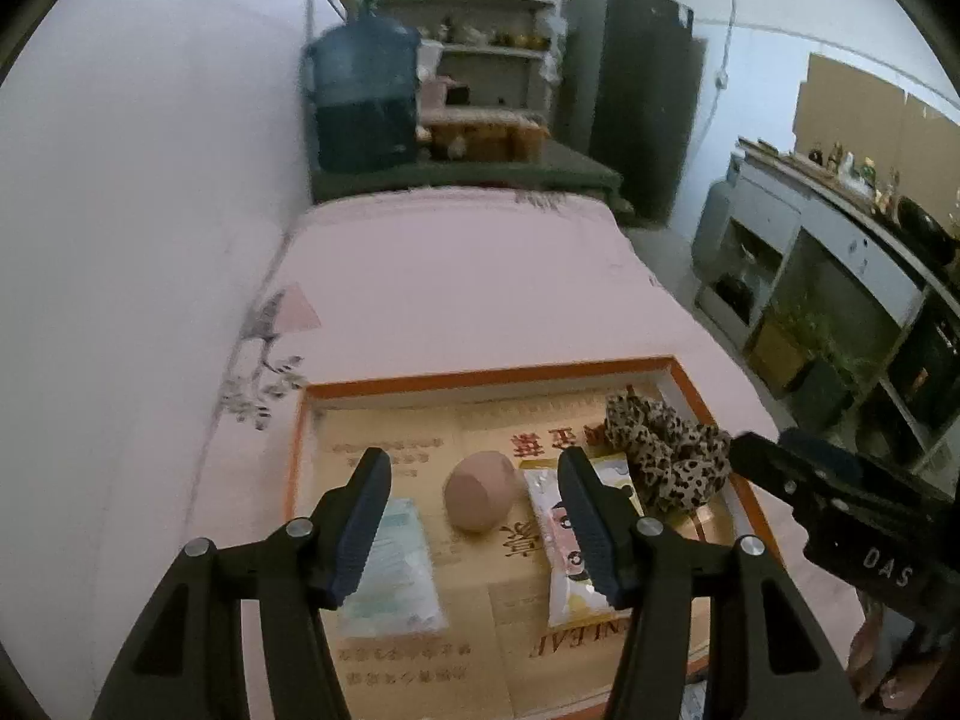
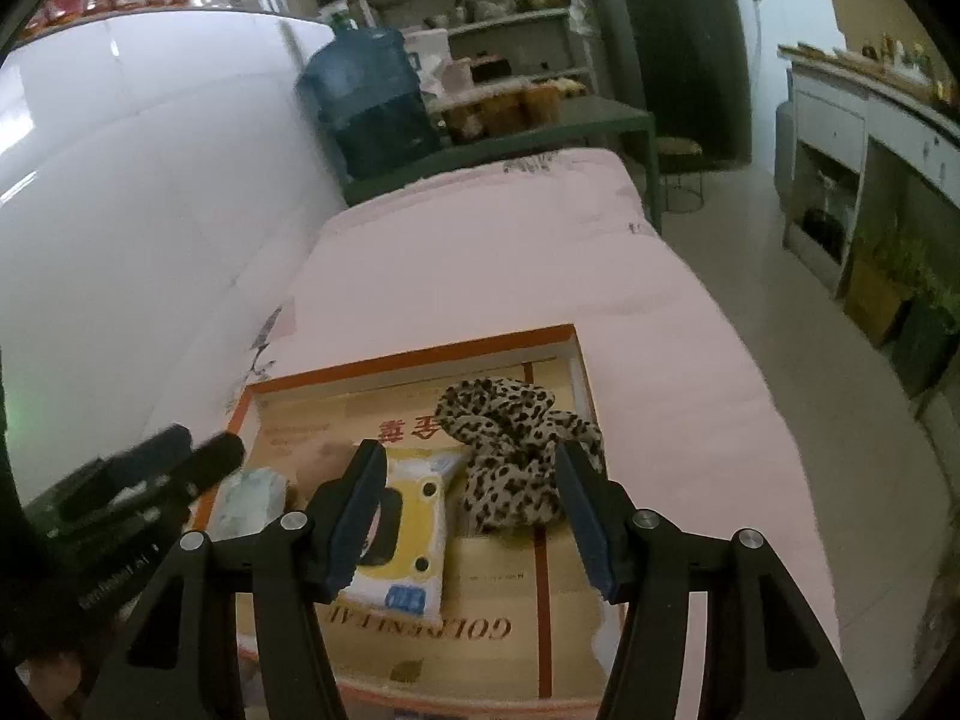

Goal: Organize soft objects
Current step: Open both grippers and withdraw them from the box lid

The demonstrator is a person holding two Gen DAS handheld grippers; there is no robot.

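Observation:
A shallow orange-rimmed cardboard box lies on a pink bed. In it sit a pale tissue pack, a beige egg-shaped sponge, a pink-and-yellow wipes pack and a leopard-print scrunchie. My left gripper is open, hovering above the sponge. My right gripper is open above the scrunchie and the wipes pack; it also shows in the left wrist view. The left gripper shows blurred at the left in the right wrist view. The box rim shows there too.
The pink bed runs along a white wall on the left. A blue water jug and shelves stand past the bed's far end. Cabinets and plants line the right, across a bare floor strip.

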